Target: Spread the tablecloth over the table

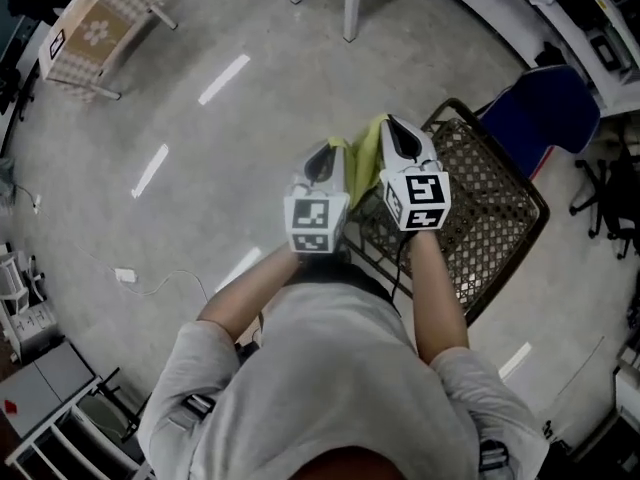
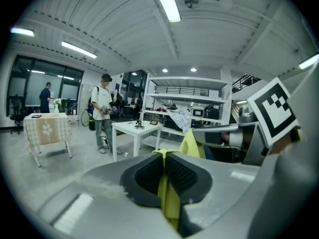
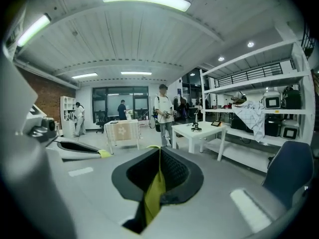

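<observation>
Both tools are closed on the cloth. The left tool (image 1: 322,163) pinches a fold of the yellow-green tablecloth (image 1: 365,148) between its dark pads, and the right tool (image 1: 400,138) pinches another fold of the same cloth. The two tools stand close side by side in front of the person. The cloth is bunched between them and reaches a little toward 12 o'clock, and most of it is hidden under the tools. The dark mesh tabletop (image 1: 495,208), which I take for the table to be covered, lies below at 4 o'clock from the tools. A blue chair (image 1: 545,108) stands beyond it at 2 o'clock. I think the cloth is not yet opened. To do this step well, the person should keep both grips firm and draw the tools apart until the edge between them goes tight. Then the cloth should be carried over the far rim of the tabletop, so that it falls flat and does not catch in the mesh.
</observation>
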A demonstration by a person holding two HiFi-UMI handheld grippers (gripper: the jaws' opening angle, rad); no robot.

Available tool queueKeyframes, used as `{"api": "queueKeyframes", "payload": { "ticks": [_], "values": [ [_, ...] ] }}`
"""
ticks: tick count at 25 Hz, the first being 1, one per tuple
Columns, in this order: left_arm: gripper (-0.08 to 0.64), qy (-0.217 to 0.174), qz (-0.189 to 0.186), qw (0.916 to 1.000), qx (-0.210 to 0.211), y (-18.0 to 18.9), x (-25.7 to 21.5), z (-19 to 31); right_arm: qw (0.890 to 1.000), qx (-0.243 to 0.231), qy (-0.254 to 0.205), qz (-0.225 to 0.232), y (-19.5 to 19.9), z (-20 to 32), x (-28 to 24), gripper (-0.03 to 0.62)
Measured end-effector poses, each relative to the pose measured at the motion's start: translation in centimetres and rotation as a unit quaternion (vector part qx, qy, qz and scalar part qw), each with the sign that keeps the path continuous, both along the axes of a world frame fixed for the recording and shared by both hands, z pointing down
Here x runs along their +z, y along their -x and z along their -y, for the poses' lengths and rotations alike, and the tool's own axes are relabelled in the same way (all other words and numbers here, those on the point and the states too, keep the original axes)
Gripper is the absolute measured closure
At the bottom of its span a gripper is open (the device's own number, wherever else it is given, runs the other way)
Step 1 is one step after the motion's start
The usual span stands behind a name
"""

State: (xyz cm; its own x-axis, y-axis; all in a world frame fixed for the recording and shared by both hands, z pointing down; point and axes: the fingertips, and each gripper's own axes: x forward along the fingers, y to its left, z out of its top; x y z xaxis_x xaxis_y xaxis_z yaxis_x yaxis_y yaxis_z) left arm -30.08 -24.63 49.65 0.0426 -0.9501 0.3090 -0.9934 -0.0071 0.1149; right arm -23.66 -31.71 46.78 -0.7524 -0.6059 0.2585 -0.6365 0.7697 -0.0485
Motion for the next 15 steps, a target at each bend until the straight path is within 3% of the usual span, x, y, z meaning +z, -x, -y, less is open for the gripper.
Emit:
{"api": "queueKeyframes", "payload": {
  "ticks": [10, 15],
  "values": [
    [0.532, 0.020, -0.041, 0.9939, 0.101, -3.9, 2.0, 10.8, 0.997, 0.077, 0.004, -0.029, -5.4, 10.2, 1.3, 0.583],
    [0.532, 0.013, -0.044, 0.9896, 0.136, -6.8, 2.0, 16.0, 0.994, 0.105, -0.005, -0.009, -8.5, 13.8, 1.1, 0.583]
  ]
}}
